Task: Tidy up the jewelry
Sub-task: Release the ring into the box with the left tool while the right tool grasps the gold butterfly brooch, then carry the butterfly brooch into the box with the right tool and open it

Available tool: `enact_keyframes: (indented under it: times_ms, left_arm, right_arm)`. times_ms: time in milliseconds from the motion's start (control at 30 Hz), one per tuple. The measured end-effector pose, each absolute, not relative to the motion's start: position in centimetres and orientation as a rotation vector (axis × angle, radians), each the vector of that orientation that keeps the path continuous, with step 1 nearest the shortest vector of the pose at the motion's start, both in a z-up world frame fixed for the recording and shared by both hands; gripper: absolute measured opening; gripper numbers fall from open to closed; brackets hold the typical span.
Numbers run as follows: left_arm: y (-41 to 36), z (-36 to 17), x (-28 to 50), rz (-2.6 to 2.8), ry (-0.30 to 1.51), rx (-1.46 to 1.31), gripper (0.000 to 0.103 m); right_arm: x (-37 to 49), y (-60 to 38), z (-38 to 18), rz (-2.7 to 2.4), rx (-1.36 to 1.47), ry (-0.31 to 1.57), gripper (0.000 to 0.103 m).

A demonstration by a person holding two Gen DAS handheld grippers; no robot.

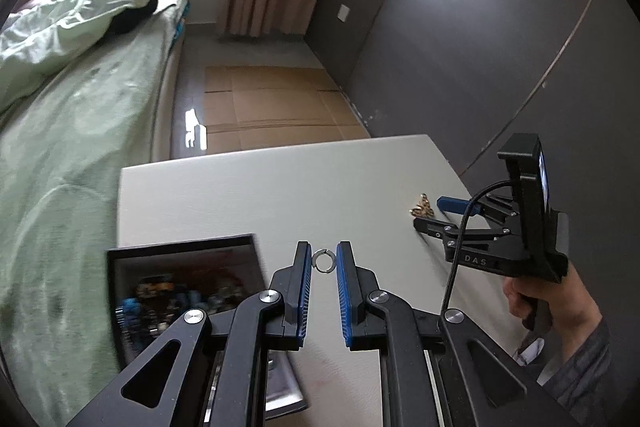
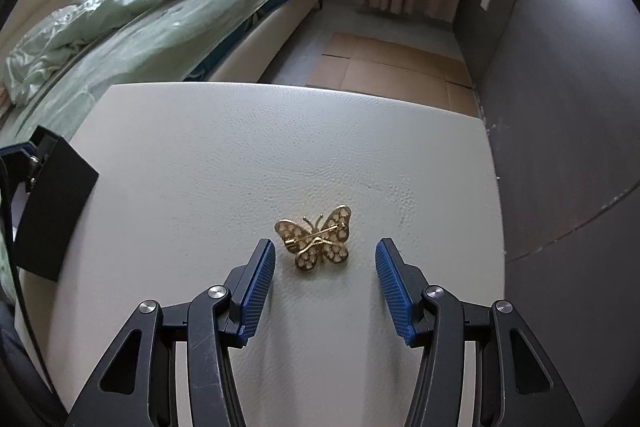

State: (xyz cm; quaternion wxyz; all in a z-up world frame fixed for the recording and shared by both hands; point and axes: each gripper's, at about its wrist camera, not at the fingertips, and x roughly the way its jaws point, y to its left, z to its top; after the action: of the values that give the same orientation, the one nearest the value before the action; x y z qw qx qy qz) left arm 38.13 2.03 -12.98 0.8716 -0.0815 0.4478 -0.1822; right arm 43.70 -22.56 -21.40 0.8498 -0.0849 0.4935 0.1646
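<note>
Left hand-held gripper [image 1: 324, 261] pinches a small ring [image 1: 323, 261] above the desk [image 1: 280, 195]. Right hand-held gripper [image 2: 325, 259] gapes, straddling the butterfly brooch [image 2: 316, 237]. Box [image 1: 180, 287] near left, contents blurred, probably jewelry.

Box [image 1: 180, 247] contents: motion-blurred, just dark and blue smears, can't tell individual pieces. Left gripper [image 1: 324, 263] linkage covers the box's near right corner; the frame's bottom edge cuts off the arms. Ring [image 1: 323, 261] too small to tell any detail. In the left wrist view, brooch [image 1: 422, 207] is tiny, shape unreadable. Right wrist view: box is cropped at left edge, inside hidden.
</note>
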Motion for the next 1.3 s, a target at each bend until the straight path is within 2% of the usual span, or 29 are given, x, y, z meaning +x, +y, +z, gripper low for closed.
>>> enact_keyframes:
  times_ms: [400,467,600,633,700,733,767,1100,1300]
  left_arm:
    - [8.2,-13.1,37.1,-0.277,0.942,-0.252,0.013]
    - [8.5,-13.1,36.9,-0.265,0.946,-0.256,0.013]
    - [9.4,-13.1,37.1,-0.245,0.958,-0.287,0.015]
    - [9.6,-13.1,37.1,-0.244,0.957,-0.296,0.019]
    - [10.0,-12.8,37.2,-0.242,0.946,-0.313,0.037]
    - [10.2,-12.6,37.1,-0.239,0.93,-0.32,0.053]
    - [10.3,-12.3,37.1,-0.237,0.915,-0.323,0.063]
    - [13.0,-11.4,36.9,-0.175,0.863,-0.355,0.064]
    - [15.1,-11.3,36.5,-0.133,0.849,-0.381,0.064]
  right_arm:
    - [44.3,-21.2,-21.6,0.393,-0.227,1.03,0.053]
    - [44.3,-20.9,-21.5,0.398,-0.234,1.027,0.041]
    - [43.8,-20.3,-21.1,0.42,-0.212,1.029,0.041]
    - [43.4,-19.8,-20.6,0.421,-0.22,1.018,0.041]
    - [42.9,-19.1,-19.8,0.426,-0.215,1.0,0.041]
    - [42.7,-18.6,-19.3,0.434,-0.208,0.984,0.041]
    - [42.2,-18.0,-18.6,0.444,-0.202,0.965,0.041]
    - [39.1,-12.0,-13.3,0.615,-0.114,0.821,0.041]
    - [37.9,-8.7,-12.2,0.706,-0.083,0.797,0.041]
